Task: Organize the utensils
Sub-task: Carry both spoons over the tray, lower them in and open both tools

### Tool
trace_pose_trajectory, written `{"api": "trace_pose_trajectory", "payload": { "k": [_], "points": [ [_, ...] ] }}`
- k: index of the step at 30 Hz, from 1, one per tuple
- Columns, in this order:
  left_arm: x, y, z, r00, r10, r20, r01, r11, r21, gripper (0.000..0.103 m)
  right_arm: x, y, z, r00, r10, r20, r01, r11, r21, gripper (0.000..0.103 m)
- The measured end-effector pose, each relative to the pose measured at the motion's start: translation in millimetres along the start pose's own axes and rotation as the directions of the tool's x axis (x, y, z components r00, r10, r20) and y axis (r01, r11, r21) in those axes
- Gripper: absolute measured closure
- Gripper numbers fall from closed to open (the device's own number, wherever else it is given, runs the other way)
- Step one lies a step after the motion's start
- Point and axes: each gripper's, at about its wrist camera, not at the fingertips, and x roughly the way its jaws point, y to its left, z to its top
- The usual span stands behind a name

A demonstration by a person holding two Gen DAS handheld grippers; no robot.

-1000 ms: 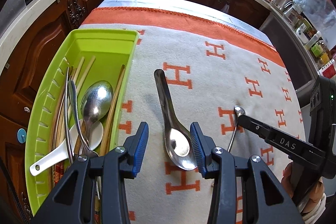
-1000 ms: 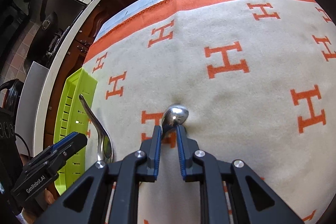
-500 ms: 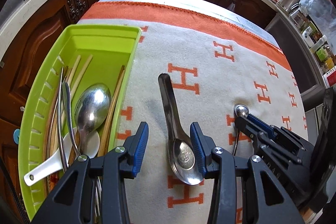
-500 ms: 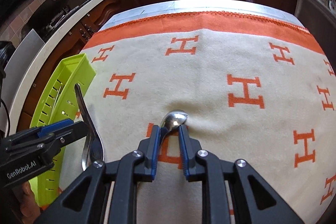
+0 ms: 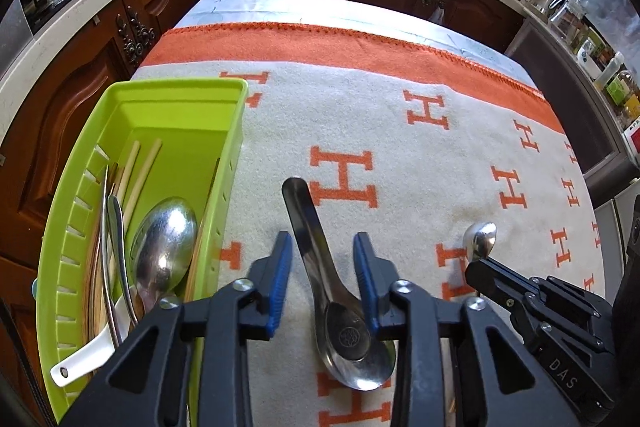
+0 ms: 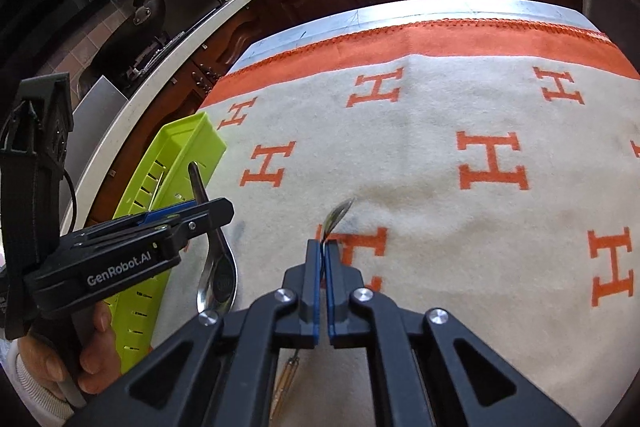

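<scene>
The right claw (image 6: 321,259) has clamped shut on the small spoon (image 6: 337,218), rolling it onto its edge, while the left claw (image 5: 322,259) is closing around the steel soup spoon (image 5: 320,267) between its pads. Several utensils already fill the green tray (image 5: 234,131) to its left; two remain. Housings read "GenRobot.AI" and "DAS".

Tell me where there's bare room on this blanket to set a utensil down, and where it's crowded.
Free: the blanket between its orange border and the metal soup spoon, and the far end of the green tray. Crowded: the tray's near end and the near edge around both grippers.
</scene>
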Motion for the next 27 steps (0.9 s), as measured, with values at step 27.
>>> {"api": "trace_pose_trajectory", "payload": {
  "k": [27],
  "points": [
    [-97.7, 21.7, -26.4, 0.987, -0.11, 0.12, 0.106, 0.994, 0.041, 0.102, -37.2, 38.1, 2.9, 0.99, 0.142, 0.023, -0.141, 0.99, -0.018, 0.101]
  ]
}}
